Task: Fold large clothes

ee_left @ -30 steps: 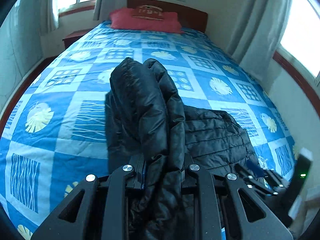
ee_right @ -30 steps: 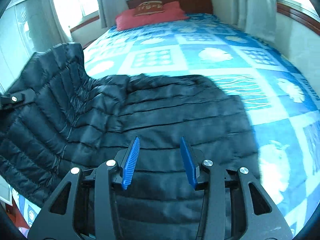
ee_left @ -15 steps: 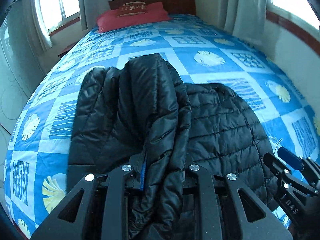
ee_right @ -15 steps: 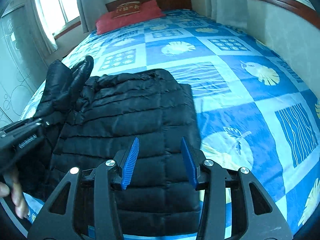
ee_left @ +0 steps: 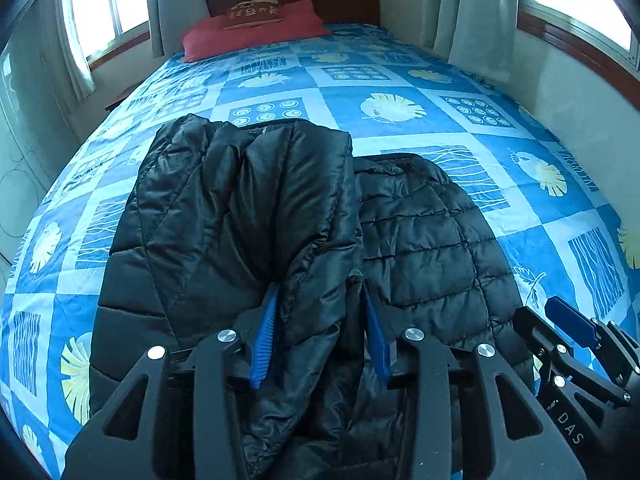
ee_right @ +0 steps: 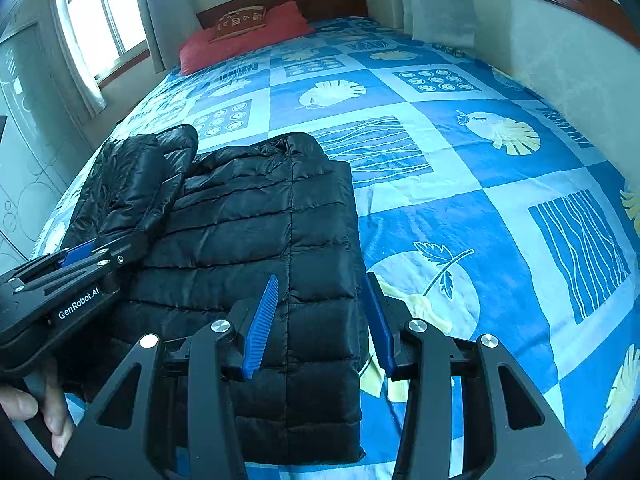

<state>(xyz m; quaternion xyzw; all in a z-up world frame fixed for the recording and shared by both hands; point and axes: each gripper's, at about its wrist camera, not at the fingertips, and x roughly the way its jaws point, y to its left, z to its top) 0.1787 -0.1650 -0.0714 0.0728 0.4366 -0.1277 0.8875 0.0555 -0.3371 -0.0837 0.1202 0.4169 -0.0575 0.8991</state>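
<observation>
Black puffer jacket (ee_right: 256, 232) on the bed (ee_right: 460, 168). Left tool (ee_left: 320, 332), jaws just widened, pads apart around a jacket fold; right tool (ee_right: 320, 320) apart, gripping nothing.

Blue patterned bedspread (ee_left: 400, 92), red pillow (ee_left: 256, 32)

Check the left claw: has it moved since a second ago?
Yes. The left claw carried the jacket rightward over itself: the red pillow slid left in its view. Its jaws have just been opening, fabric between them.

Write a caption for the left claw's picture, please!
Left claw opening around a black puffy jacket on a blue bed.
</observation>
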